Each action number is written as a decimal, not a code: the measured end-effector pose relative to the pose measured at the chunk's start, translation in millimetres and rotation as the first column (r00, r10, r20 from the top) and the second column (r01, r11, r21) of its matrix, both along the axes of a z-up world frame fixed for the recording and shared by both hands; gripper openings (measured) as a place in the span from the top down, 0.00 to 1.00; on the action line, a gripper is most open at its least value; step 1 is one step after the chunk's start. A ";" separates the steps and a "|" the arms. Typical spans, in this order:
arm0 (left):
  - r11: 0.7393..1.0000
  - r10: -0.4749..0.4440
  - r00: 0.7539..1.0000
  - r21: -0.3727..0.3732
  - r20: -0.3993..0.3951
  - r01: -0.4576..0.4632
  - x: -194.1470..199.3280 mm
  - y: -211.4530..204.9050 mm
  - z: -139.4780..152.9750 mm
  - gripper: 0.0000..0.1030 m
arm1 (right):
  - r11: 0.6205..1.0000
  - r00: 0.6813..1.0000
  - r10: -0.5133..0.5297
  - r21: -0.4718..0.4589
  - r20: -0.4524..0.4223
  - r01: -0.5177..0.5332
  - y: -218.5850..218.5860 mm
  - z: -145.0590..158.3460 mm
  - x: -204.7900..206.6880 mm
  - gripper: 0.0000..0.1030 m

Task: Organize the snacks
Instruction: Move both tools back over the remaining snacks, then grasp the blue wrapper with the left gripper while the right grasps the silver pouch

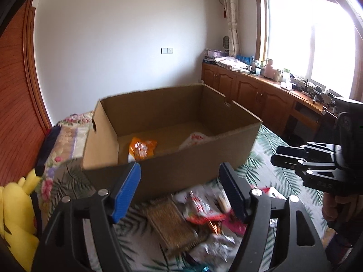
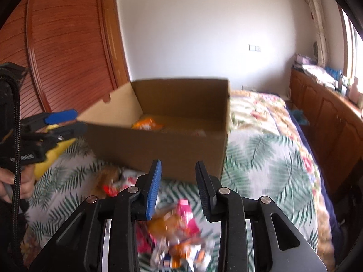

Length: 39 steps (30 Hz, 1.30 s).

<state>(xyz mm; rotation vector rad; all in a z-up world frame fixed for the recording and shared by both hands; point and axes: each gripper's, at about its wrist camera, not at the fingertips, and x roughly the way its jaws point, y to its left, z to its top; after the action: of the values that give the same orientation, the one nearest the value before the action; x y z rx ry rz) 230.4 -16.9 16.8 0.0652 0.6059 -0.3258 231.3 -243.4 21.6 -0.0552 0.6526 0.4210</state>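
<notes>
While both tongs gape empty, cardboard box (image 1: pixel 172 158) rim stands beyond.

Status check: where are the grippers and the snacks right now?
Both hand-held grippers, left and right, open, empty. Two packets in cardboard box; snack pile in front. Nothing blocking.

The left gripper (image 1: pixel 179 176) pointed forward and downward, jaws apart with nothing between them. The right gripper (image 2: pixel 178 173) pointed likewise, jaws narrower and also empty. A hand (image 2: pixel 15 179) gripped the left gripper's handle.
</notes>
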 end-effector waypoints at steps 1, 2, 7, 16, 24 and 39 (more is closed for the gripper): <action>1.000 -0.002 1.000 0.000 -0.008 0.002 -4.2 -0.6 -3.2 0.30 | 1.000 1.000 -0.004 0.000 -0.008 0.004 -1.8 -4.1 -2.6 0.70; 1.000 -0.002 1.000 0.000 -0.016 0.002 -8.7 -1.4 -7.2 0.30 | 1.000 1.000 -0.008 -0.001 -0.018 0.008 -4.0 -8.9 -5.7 0.69; 1.000 0.009 0.998 0.008 -0.058 -0.009 -26.1 -1.8 -30.0 0.30 | 0.999 0.998 -0.032 -0.019 -0.053 0.031 -13.2 -27.6 -17.9 0.66; 0.999 0.028 0.990 0.025 -0.139 -0.025 -49.5 -1.5 -69.1 0.30 | 0.997 0.991 -0.048 -0.071 -0.125 0.039 -21.4 -59.0 -28.5 0.44; 0.999 0.046 0.984 0.034 -0.173 -0.041 -62.3 -1.5 -86.7 0.30 | 0.993 0.987 -0.044 -0.114 -0.157 0.026 -16.3 -71.5 -31.7 0.33; 0.997 0.075 0.973 0.035 -0.219 -0.069 -73.3 7.7 -106.1 0.30 | 0.982 0.979 -0.001 -0.185 -0.204 -0.038 -1.2 -90.1 -31.4 0.24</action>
<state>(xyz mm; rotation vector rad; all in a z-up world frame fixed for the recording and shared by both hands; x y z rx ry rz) 157.0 -9.2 -89.2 0.0334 0.8313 -0.2556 199.9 -244.5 -68.4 -0.2003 0.8935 0.3845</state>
